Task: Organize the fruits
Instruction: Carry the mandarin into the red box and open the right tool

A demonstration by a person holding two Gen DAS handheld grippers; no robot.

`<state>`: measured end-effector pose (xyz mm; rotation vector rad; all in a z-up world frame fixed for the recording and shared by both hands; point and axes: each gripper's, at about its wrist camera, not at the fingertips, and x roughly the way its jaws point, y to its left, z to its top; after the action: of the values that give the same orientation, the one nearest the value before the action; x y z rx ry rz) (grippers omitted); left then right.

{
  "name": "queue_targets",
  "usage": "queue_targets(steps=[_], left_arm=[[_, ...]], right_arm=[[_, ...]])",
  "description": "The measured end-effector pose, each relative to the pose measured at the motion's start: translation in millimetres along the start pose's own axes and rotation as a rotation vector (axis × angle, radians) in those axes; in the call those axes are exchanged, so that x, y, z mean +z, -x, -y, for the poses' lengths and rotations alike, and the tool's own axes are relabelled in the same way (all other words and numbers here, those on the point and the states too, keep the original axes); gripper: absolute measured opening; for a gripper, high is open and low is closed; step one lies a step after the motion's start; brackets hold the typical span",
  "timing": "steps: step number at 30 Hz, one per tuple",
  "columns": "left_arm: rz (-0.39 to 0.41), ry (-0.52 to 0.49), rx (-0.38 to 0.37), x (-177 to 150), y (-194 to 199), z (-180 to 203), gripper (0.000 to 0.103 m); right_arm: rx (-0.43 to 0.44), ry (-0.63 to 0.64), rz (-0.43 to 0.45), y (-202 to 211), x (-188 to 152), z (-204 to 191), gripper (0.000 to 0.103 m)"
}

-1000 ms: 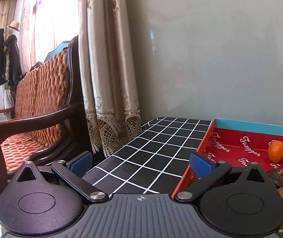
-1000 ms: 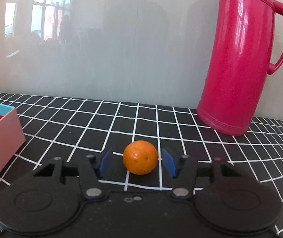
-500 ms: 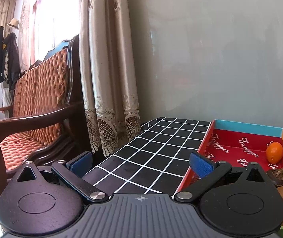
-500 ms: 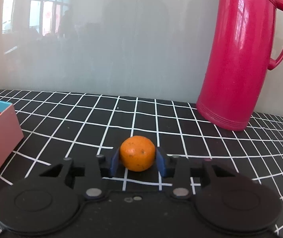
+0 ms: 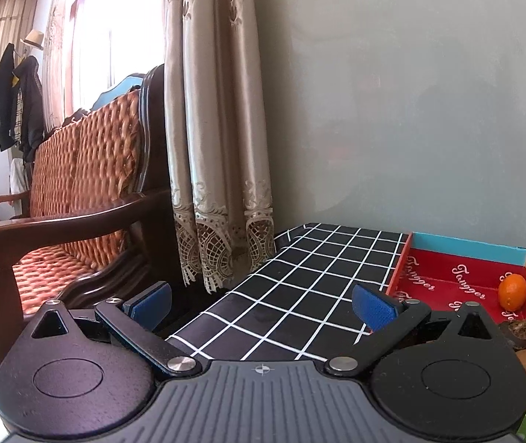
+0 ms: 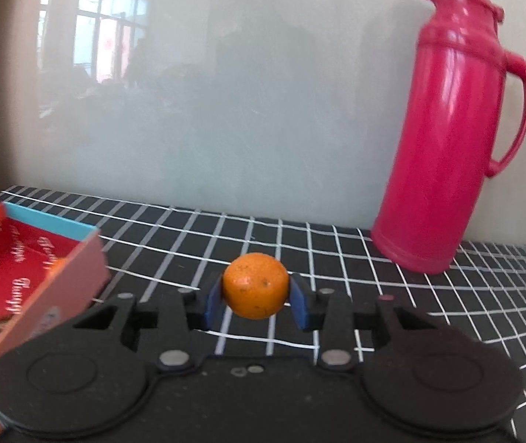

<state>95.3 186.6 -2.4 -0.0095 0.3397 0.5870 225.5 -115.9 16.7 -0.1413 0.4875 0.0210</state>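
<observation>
Now right tongs, open earlier, clamp the mandarin; left tongs gape empty.

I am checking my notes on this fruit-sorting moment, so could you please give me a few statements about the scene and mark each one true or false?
1. The right gripper is shut on the orange fruit. True.
2. The left gripper holds a fruit. False: it is open, with nothing between its fingers.
3. The pink thermos lies on its side. False: it stands upright on the checked tablecloth.
4. The red box already holds a small orange fruit. True.
</observation>
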Motion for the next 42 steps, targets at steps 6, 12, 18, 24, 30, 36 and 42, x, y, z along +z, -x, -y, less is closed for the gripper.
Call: queue_targets(steps=[6, 12, 18, 24, 30, 36, 42], left_arm=[[-0.019, -0.004, -0.022, 1, 4, -7, 0.103], [-0.022, -0.018, -0.042, 2, 12, -12, 0.103], [-0.026, -0.019, -0.044, 1, 12, -17, 0.103], [-0.026, -0.037, -0.048, -1, 13, -22, 0.103], [-0.029, -0.029, -0.047, -1, 13, -25, 0.103], [-0.029, -0.033, -0.051, -2, 14, -23, 0.103], [-0.026, -0.035, -0.071, -1, 19, -18, 0.103]], right_arm=[[0.066, 0.015, 0.021, 23, 2, -29, 0.037], [0.159, 0.066, 0.045, 41, 0, -73, 0.037], [0.234, 0.101, 0.051, 50, -2, -115, 0.037], [0.264, 0.111, 0.035, 51, -3, -136, 0.037], [0.270, 0.123, 0.025, 51, -9, -147, 0.037], [0.274, 0.144, 0.023, 53, -11, -152, 0.043], [0.233, 0.156, 0.112, 69, -10, -145, 0.080]])
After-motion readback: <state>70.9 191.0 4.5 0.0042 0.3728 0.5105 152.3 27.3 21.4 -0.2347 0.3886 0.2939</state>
